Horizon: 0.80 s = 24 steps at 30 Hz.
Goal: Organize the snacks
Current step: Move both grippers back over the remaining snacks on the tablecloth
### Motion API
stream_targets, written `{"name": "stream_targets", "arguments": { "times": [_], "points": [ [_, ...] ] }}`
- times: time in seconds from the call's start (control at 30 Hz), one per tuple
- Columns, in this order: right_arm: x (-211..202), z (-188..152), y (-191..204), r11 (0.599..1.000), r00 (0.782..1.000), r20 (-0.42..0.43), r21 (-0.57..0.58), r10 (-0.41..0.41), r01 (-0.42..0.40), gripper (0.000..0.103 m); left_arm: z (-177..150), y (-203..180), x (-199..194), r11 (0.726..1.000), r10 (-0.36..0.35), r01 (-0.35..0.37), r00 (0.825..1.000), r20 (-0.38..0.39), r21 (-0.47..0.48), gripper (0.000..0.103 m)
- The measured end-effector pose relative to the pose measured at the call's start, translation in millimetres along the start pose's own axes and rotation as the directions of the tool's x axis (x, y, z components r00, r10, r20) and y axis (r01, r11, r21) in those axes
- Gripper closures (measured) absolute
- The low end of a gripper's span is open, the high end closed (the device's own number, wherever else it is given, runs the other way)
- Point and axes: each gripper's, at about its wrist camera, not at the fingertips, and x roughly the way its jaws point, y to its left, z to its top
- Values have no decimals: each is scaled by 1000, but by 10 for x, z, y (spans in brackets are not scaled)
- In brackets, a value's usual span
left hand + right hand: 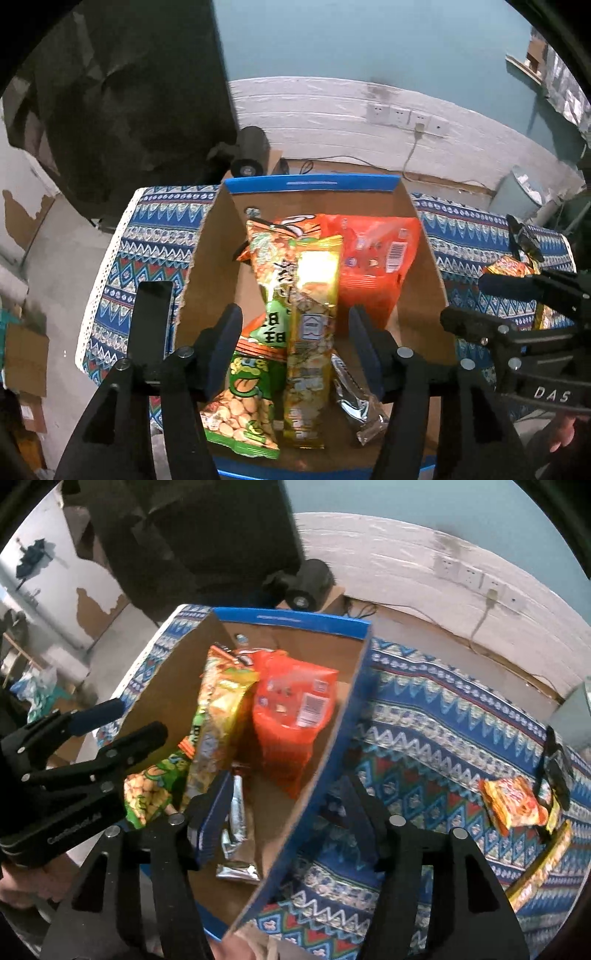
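Note:
An open cardboard box [210,258] with a blue rim stands on a patterned cloth; it also shows in the right wrist view [343,716]. Inside lie an orange bag [373,258], a long gold packet [314,325], a green peanut bag [243,406] and a silver wrapper [358,398]. My left gripper [295,343] is open above the box, its fingers either side of the gold packet, holding nothing. My right gripper [284,812] is open and straddles the box's right wall, empty. An orange snack packet [513,805] and a yellow bar [543,867] lie on the cloth to the right.
The blue patterned cloth [424,720] covers the table. A black clip-like object [554,768] lies beside the orange packet. A black cylinder [251,151] stands behind the box near a white wall with sockets [399,114]. Cardboard clutter sits on the floor at left.

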Motion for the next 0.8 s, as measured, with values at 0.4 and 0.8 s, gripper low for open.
{"name": "stream_targets", "arguments": {
  "times": [0.4,0.8],
  "points": [
    [-226,-179,-419,996,998,16,68,-67,66,36,61,-546,-70,993,-35,33,999,21,113,36],
    [-480,-439,-1068,969,985,19,181,-174,167,32,143,-1056,-74,981,-119,118,993,-2,156,28]
  ]
}}
